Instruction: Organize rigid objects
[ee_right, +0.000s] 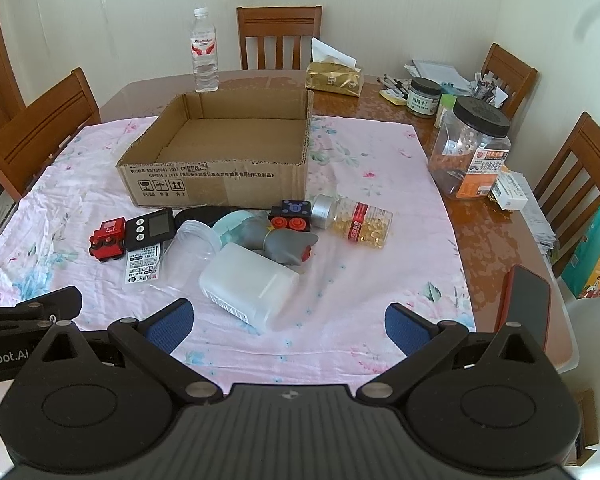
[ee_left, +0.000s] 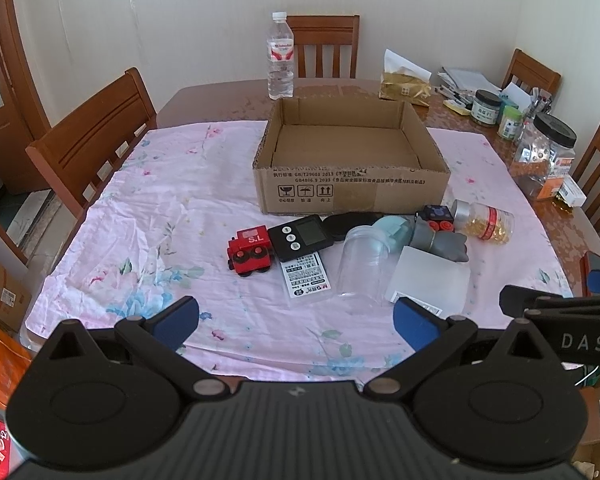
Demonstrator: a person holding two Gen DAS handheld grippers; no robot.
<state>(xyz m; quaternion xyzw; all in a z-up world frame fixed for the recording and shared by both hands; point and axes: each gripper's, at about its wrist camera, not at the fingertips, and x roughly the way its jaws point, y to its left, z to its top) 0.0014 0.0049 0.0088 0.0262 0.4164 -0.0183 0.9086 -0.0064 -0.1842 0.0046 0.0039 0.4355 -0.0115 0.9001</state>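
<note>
While you are hovering both grippers with fingers spread and empty, the frosted plastic jar (ee_right: 247, 285) is lying sideways on the counter before the cardboard box (ee_right: 220, 184), likely light and slippery, so pinch across its flat sides.

We see a brown table (ee_right: 480, 216) — on it a pink cloth (ee_right: 380, 200), a water bottle (ee_right: 204, 52), a tissue pack (ee_right: 334, 76), jars (ee_right: 470, 148) and a phone (ee_right: 528, 304).
</note>
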